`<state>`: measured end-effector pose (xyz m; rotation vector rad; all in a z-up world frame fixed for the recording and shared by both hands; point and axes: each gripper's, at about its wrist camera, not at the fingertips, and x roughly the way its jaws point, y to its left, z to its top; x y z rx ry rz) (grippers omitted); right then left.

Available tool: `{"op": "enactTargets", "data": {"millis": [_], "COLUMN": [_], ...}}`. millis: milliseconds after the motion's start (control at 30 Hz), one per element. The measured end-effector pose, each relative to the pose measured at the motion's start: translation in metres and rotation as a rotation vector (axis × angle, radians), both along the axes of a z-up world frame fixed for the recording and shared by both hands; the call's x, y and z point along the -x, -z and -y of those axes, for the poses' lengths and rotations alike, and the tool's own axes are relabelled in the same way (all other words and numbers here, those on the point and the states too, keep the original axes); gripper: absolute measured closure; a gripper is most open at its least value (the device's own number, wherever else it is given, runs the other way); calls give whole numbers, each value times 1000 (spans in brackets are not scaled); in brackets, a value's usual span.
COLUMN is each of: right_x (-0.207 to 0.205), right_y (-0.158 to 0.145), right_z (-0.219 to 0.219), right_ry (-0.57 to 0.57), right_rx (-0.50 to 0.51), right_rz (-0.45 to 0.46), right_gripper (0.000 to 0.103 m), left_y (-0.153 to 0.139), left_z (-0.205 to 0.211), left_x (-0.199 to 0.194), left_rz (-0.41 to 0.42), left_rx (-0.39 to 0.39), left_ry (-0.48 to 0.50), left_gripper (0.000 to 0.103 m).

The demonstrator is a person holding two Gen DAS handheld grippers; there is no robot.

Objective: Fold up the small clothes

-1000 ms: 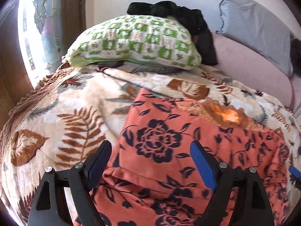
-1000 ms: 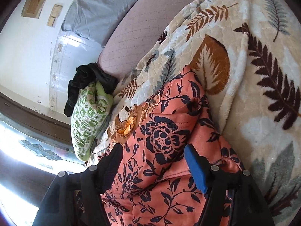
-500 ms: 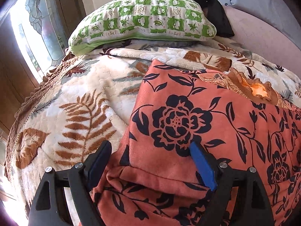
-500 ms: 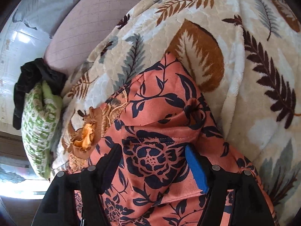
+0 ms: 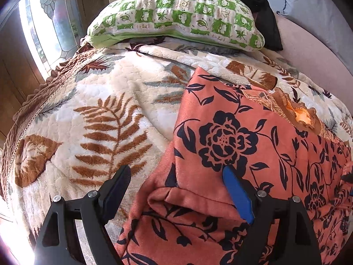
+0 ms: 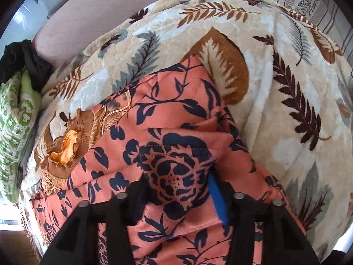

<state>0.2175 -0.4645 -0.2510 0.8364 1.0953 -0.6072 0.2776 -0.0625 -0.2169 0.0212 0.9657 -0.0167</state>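
A salmon-orange garment with dark blue flowers (image 5: pixel 242 145) lies on the leaf-print blanket (image 5: pixel 106 114), its ruffled orange collar (image 5: pixel 302 114) at the far side. My left gripper (image 5: pixel 176 174) is open, its jaws wide apart over the garment's near left folded edge. In the right wrist view the same garment (image 6: pixel 167 119) bulges up between the jaws of my right gripper (image 6: pixel 176 176), which has narrowed onto a fold of the cloth. The collar (image 6: pixel 66 145) shows at left there.
A green-and-white checked pillow (image 5: pixel 176 17) lies at the head of the bed with a black garment (image 5: pixel 262 6) behind it. A window (image 5: pixel 44 33) is at left. A pink headboard (image 6: pixel 92 15) and a striped cushion (image 6: pixel 308 2) border the blanket.
Both grippers moved forward and lower onto the garment. The right gripper's jaws closed in from wide open onto a fold of the cloth. The left gripper stayed open.
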Motion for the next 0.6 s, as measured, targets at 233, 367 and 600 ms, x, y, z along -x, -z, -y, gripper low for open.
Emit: {"op": "enactTargets", "data": {"millis": [233, 367, 600], "right_x": [76, 92, 82], "right_y": [-1, -8, -74], "right_z": [11, 6, 6], "right_ry": [53, 67, 11], "right_rx": [-81, -115, -110], "right_rz": [221, 365, 745], "right_gripper": [87, 89, 89], "left_y": [-3, -4, -18], "left_z": [-6, -3, -5], "left_x": [1, 2, 4], "left_rz": [-3, 5, 76], "left_rx": [21, 7, 37], "left_ry": [-20, -8, -30], "left_gripper": [17, 17, 17]}}
